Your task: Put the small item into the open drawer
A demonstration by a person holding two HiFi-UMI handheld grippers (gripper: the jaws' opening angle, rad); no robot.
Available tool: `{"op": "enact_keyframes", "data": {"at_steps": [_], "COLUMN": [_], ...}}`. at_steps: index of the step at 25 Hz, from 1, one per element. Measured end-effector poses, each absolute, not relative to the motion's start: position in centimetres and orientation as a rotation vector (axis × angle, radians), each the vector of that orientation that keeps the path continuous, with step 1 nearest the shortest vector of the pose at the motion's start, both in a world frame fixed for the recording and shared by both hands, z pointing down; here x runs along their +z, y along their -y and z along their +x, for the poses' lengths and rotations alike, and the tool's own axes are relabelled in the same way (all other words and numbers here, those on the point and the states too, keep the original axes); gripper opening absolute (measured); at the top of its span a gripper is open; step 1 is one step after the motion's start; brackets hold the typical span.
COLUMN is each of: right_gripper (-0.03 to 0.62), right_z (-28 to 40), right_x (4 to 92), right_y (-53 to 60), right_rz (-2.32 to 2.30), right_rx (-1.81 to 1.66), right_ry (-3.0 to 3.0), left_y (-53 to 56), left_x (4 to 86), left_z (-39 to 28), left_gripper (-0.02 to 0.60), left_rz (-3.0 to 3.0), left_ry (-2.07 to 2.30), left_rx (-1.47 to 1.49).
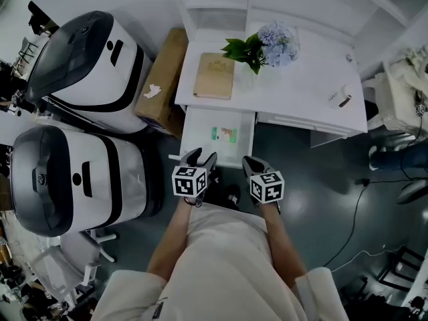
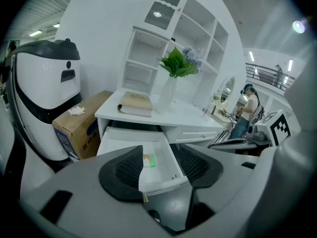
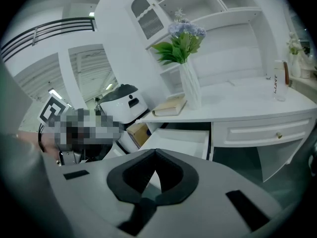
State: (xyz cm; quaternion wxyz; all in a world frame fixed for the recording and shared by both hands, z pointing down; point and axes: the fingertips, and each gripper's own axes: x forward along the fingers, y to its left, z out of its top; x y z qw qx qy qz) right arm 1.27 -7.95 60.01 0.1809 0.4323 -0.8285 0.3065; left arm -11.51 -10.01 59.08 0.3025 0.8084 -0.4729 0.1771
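Two grippers are held low in front of the person's body, both pointed at the white bench (image 1: 294, 85). The left gripper (image 1: 200, 158) has its fingers (image 2: 126, 170) spread well apart with nothing between them; only the drawer front shows through the gap. The right gripper (image 1: 251, 160) has its fingers (image 3: 131, 175) closed tip to tip, holding nothing. One drawer (image 1: 200, 129) stands pulled out from the left part of the bench, its front edge just ahead of the left gripper. One small item (image 1: 224, 135), green and pale, lies flat on the drawer's floor about midway, clear of all four walls, with bare white floor around it. One second drawer (image 1: 301, 122) to the right is shut. On top of the bench I count one tan book (image 1: 214, 75) lying flat near the left edge, one vase of flowers (image 1: 264, 45) just right of it, and one small bottle (image 1: 340, 99) well apart, near the right end. Left of the bench one cardboard box (image 1: 164, 79) stands right beside it, and beyond that are two big white-and-black machines (image 1: 87, 65), crowding that side. The dark floor (image 1: 314, 179) to the right of the open drawer is open room, with a thin cable (image 1: 354, 212) trailing across it further right.
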Motion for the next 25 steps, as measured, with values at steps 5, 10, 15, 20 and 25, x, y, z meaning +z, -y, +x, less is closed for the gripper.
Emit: {"op": "enact_keyframes", "data": {"at_steps": [5,10,15,20,25], "right_gripper": [0.025,0.025,0.025,0.025,0.025], "right_z": [0.8,0.7,1.1,1.8,2.0], "right_x": [59.9,59.5,59.7,59.8,60.0], "right_y": [7.8,7.8,7.4,7.3,6.2], "right_rz": [1.210,1.207,1.222,1.245,1.234], "right_rx": [0.856,0.841,0.847,0.860,0.860], "right_ry": [2.350,2.355,2.344,2.336,2.326], "left_y": [9.9,9.7,8.8,8.2,7.8], "left_x": [58.8,58.7,59.1,59.3,58.7], "left_z": [-11.0,-10.8,-10.4,-10.3,-10.4], "left_gripper": [0.223,0.186,0.128,0.059,0.017], "left_rz": [2.181,2.189,2.195,2.201,2.201], "left_ry": [1.245,1.240,1.231,1.253,1.260], "left_rx": [0.494,0.500,0.533,0.548,0.502]}}
